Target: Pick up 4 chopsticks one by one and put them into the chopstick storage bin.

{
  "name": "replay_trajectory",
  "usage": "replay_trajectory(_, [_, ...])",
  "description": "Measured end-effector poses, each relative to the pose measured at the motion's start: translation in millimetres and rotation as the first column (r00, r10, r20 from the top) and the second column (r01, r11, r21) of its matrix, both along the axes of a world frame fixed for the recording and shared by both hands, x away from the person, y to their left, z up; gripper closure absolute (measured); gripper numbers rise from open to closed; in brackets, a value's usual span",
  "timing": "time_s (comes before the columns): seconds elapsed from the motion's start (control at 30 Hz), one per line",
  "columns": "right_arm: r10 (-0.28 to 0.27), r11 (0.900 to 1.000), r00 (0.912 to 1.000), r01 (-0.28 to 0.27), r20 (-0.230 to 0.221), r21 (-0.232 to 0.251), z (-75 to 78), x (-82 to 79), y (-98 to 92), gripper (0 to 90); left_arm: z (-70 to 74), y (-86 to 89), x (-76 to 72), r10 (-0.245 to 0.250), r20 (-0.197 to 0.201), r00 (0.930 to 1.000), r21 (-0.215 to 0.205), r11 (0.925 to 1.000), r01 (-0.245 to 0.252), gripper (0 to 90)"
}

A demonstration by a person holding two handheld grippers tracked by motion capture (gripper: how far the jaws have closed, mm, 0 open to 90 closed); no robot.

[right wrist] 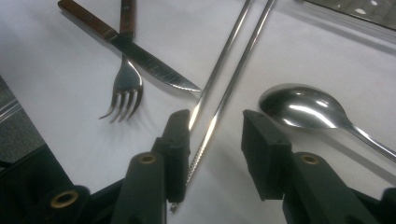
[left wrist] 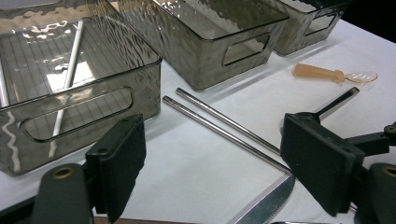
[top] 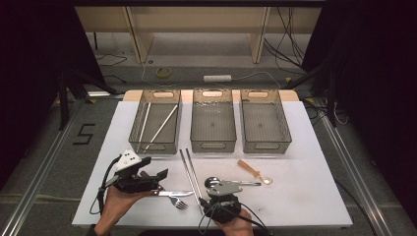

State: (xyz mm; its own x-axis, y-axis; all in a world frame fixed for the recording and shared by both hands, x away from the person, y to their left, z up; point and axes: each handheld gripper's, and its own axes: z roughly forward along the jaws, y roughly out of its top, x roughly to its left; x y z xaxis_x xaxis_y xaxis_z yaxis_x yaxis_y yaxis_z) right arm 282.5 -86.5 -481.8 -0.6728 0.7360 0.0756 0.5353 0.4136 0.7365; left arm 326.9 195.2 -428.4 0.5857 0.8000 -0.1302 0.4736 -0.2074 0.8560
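Two metal chopsticks lie side by side on the white table, running front to back. My right gripper is open at their near ends. One chopstick lies in the gap between its jaws, clear of the right jaw. The other runs along the left jaw's inner face; contact there is unclear. My left gripper hovers open to the left with nothing between its jaws. A metal spoon lies just right of the chopsticks.
A steak knife and a fork lie crossed at the front left. An amber plastic spoon lies to the right. Three smoky bins stand at the back; the left bin holds white chopsticks.
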Motion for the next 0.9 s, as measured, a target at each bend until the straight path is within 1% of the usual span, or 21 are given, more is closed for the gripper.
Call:
replay_trajectory(0.17, [0.0,1.0,1.0,0.0,-0.004,-0.007,-2.0,-1.2,3.3,65.7,0.2,0.1,-0.4,0.0,0.0,1.0,-0.001,1.0,0.0,21.7])
replay_trajectory(0.23, [0.001,1.0,1.0,-0.001,-0.005,-0.019,-2.8,-1.2,4.1,66.8,0.2,0.1,-0.6,0.0,0.0,1.0,-0.001,1.0,0.0,21.7])
replay_trajectory(0.37, [-0.007,1.0,1.0,0.007,-0.006,-0.024,-3.9,-1.1,5.8,68.6,0.1,-0.1,-0.8,0.001,0.0,1.0,0.0,1.0,-0.001,21.6])
replay_trajectory(0.63, [-0.024,0.999,0.9997,0.024,0.007,-0.03,-6.5,-3.3,9.8,71.9,0.3,0.1,-1.1,0.003,0.003,1.0,-0.001,1.0,-0.003,21.7])
replay_trajectory(0.9, [-0.034,0.999,0.9994,0.035,0.008,-0.042,-10.4,-5.2,13.9,73.3,0.4,0.1,-1.5,0.003,0.004,1.0,-0.002,1.0,-0.003,21.6])
